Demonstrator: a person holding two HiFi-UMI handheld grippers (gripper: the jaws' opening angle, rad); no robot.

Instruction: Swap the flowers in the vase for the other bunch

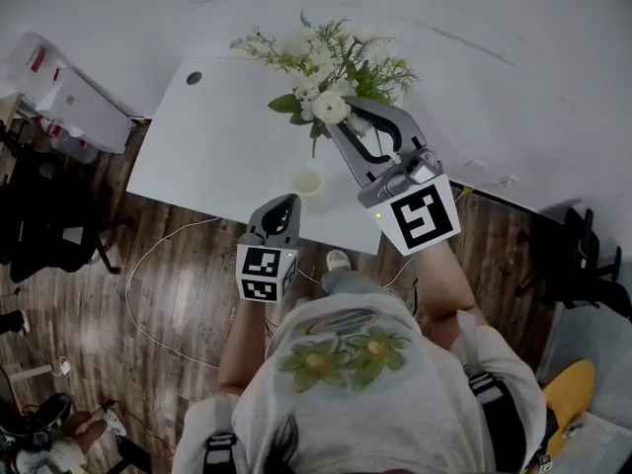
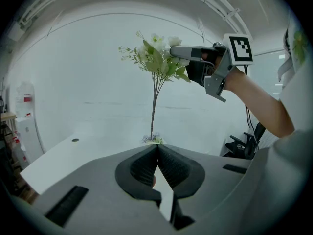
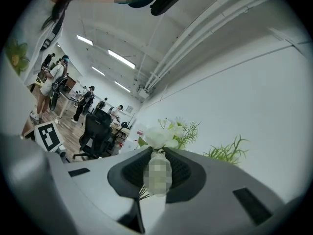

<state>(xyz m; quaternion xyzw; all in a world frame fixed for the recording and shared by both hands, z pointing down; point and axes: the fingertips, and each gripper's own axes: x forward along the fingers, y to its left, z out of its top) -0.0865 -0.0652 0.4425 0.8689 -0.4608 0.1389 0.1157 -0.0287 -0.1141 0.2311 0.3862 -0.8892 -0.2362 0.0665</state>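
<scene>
My right tongs (image 1: pixel 348 115) pinch the bunch (image 1: pixel 316 57) just under its blooms. I judge it light, floppy and crushable, so the stiffer stems below my jaws look safer. My left tongs (image 1: pixel 286 201) are closed and empty.

White surface (image 1: pixel 222 141) mid-frame over wood floor (image 1: pixel 178 294), dark round cable hole (image 1: pixel 194 78) at its upper left corner, pale vase (image 1: pixel 307 183) upright near its lower edge

White-and-green flowers (image 1: pixel 324 85), white table (image 1: pixel 212 151), brown plank floor (image 1: pixel 178 294).
</scene>
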